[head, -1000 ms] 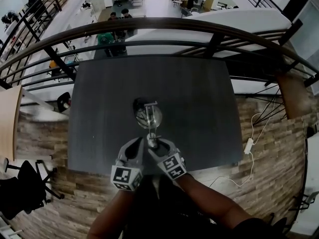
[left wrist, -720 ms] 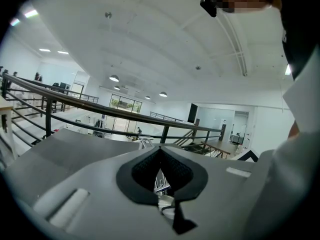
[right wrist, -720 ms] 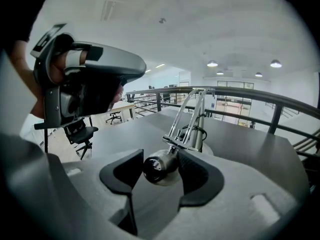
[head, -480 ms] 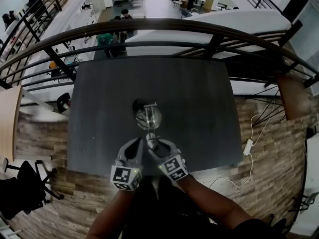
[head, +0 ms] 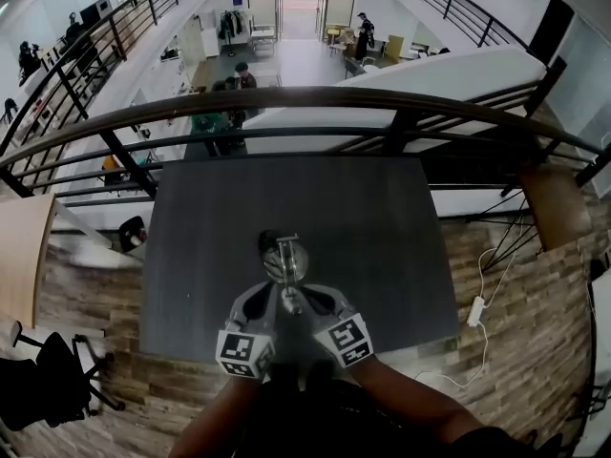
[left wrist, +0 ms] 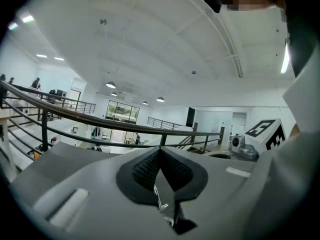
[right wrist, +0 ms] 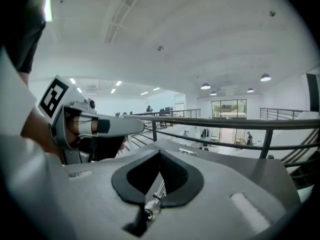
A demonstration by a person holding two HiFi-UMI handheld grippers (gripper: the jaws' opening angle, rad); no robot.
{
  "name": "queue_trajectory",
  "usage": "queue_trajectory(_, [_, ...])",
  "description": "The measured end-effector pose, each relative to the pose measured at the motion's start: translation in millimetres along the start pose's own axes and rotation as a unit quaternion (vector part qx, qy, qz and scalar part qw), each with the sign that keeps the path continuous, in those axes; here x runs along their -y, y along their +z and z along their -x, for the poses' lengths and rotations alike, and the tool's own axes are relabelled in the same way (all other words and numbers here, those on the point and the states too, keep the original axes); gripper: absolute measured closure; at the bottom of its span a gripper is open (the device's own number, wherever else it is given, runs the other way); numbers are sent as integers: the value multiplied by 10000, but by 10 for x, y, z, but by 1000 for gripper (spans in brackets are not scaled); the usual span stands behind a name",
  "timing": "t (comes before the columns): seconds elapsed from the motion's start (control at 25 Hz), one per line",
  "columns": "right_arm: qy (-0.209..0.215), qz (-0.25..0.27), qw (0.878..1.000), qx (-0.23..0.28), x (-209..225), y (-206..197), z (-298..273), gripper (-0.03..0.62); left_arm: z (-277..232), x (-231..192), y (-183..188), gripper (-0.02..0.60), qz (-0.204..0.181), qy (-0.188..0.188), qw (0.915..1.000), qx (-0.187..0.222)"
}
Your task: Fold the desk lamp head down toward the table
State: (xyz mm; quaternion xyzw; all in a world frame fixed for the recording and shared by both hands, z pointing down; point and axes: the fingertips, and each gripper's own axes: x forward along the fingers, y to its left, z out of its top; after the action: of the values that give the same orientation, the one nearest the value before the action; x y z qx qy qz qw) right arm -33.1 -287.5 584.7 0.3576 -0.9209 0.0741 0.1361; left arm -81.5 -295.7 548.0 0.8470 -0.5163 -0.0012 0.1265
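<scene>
left gripper [left wrist: 159,150]: jaws clenched, tips together | right gripper [right wrist: 159,154]: jaws just snapped closed, tips meeting | both flank desk lamp arm [head: 290,294] | lamp head [head: 284,260] above dark table [head: 382,227]

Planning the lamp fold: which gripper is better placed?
Right, probably: the right gripper has just closed its jaws on the lamp arm by its knuckle; the left gripper only pinches thin wire.

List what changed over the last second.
The right gripper has just been closing its jaws, with the lamp arm between them. The head view tipped upward, so everything sits lower in it. Unchanged: the left gripper at that same arm, the lamp in place on the table.
</scene>
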Motion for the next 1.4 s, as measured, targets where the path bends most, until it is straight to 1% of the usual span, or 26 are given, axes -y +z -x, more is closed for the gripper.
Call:
queue_trajectory(0.12, [34,-78,9995,291,19,326,125,589,33,134,180,580,-32,-49,10000,44])
queue_trajectory(0.2, [76,-75,9988,470,12,520,227,589,59,240,318,580,-9,-86,9999,148])
queue_trajectory(0.36, [186,64,9969,763,-28,795,450,590,164,512,576,580,-66,-223,9991,365])
queue_trajectory(0.44, [232,181,9961,832,-51,869,540,591,220,634,667,580,-85,-226,9986,473])
queue_trajectory(0.56, [308,237,9951,908,-84,840,667,591,313,782,677,580,-141,-186,9980,594])
queue_trajectory(0.76, [287,234,9943,997,-219,872,758,591,486,822,745,581,-189,-157,9972,713])
queue_trajectory(0.88, [234,205,9945,1003,-382,899,819,591,659,834,795,581,-231,-188,9970,716])
queue_trajectory(1.0, [116,144,9945,1027,-608,928,888,591,915,852,821,581,-298,-299,9965,728])
queue_trajectory(1.16, [-49,95,9935,1136,-1046,993,945,591,1362,790,877,581,-359,-442,9958,716])
queue_trajectory(1.4, [-301,25,9921,1219,-1664,968,1126,591,2007,791,812,580,-361,-645,9953,631])
